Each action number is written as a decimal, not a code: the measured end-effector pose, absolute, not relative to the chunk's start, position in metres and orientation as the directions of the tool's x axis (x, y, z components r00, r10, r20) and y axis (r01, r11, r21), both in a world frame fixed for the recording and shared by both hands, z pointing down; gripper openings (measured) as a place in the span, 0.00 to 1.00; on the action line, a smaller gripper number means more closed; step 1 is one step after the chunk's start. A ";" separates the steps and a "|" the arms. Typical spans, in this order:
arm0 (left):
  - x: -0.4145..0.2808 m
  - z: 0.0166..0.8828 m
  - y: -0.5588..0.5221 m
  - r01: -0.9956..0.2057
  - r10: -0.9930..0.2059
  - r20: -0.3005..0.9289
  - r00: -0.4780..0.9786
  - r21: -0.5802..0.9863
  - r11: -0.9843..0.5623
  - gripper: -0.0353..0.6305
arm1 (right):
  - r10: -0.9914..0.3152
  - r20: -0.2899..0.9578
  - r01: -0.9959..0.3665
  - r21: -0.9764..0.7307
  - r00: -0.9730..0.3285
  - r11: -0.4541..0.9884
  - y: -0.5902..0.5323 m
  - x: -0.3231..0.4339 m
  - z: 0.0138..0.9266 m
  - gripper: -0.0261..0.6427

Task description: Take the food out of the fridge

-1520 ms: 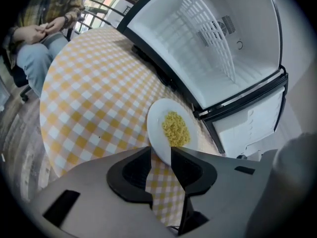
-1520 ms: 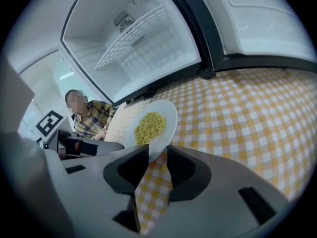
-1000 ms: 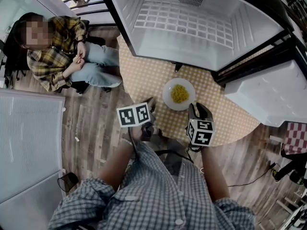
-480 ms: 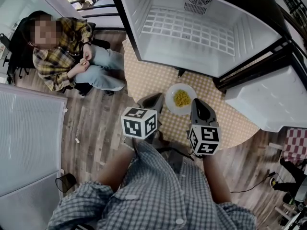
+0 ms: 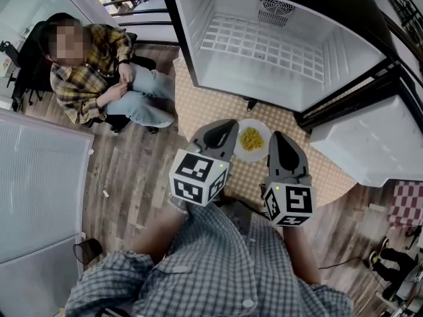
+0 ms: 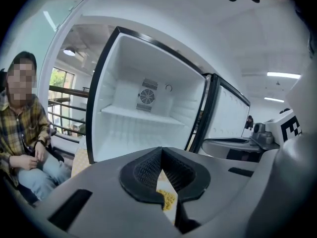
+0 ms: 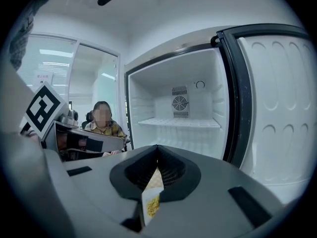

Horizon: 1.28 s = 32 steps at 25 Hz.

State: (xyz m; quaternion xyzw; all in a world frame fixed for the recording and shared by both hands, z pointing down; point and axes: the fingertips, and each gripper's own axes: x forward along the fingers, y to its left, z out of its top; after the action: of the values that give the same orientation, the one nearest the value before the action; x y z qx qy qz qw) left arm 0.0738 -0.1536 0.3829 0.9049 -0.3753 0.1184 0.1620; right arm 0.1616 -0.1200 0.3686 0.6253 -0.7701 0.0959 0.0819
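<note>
The tall white fridge [image 5: 277, 45] is standing wide open with its door [image 5: 370, 144] swung out to the right. Its white wire shelf [image 5: 264, 41] is showing bare, and no food is showing anywhere inside.

Directly in front of the fridge, a round table [image 5: 317, 170] under a tan checked cloth is serving as the landing place, close enough that a dish only needs a short carry. To the left of the fridge, a person [image 5: 99, 78] in a yellow plaid shirt is sitting well apart from the work.

Both grey two-jaw grippers are hovering above the table's near side and pointing towards the fridge. The left gripper [image 5: 228, 125] is sitting with its ribbed pads pressed together and gripping nothing. The right gripper [image 5: 279, 137] is doing the same, its jaws fully together and empty. Each gripper view is showing only a sliver of the dish far below, through the notch behind the pads.

The task's thing, a small round white plate [image 5: 251, 139] carrying a heap of yellow food [image 5: 250, 138], is resting on the cloth just in front of the fridge's open mouth. It is sitting between the two grippers and below them, free of both. Judging by that, the removal is looking finished, and the tongs are probably being held shut simply because nothing more is waiting to be lifted.
</note>
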 end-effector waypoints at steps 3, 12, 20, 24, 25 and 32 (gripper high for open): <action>0.073 0.372 -0.154 -0.717 -0.651 0.318 0.689 0.177 -0.674 0.06 | -0.953 0.218 -0.977 -0.042 -0.212 0.208 -0.121 0.160 0.355 0.05; 0.071 0.369 -0.147 -0.723 -0.658 0.317 0.683 0.168 -0.670 0.06 | -0.952 0.216 -0.977 -0.062 -0.215 0.206 -0.126 0.161 0.349 0.05; 0.070 0.366 -0.143 -0.716 -0.654 0.300 0.695 0.204 -0.667 0.06 | -0.948 0.241 -0.978 -0.087 -0.207 0.191 -0.125 0.163 0.355 0.05; 0.070 0.361 -0.143 -0.712 -0.655 0.285 0.700 0.208 -0.671 0.06 | -0.950 0.238 -0.978 -0.088 -0.204 0.188 -0.125 0.164 0.353 0.05; 0.070 0.361 -0.143 -0.711 -0.654 0.285 0.701 0.205 -0.672 0.06 | -0.950 0.236 -0.978 -0.089 -0.203 0.187 -0.125 0.164 0.353 0.05; 0.068 0.363 -0.144 -0.712 -0.653 0.293 0.698 0.198 -0.673 0.06 | -0.949 0.244 -0.979 -0.096 -0.199 0.181 -0.125 0.166 0.357 0.05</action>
State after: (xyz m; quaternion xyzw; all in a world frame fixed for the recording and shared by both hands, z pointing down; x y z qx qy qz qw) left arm 0.0684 -0.1443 0.3631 0.9093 -0.3754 0.0994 0.1497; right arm 0.1664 -0.1246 0.3567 0.6294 -0.7657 0.1154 0.0643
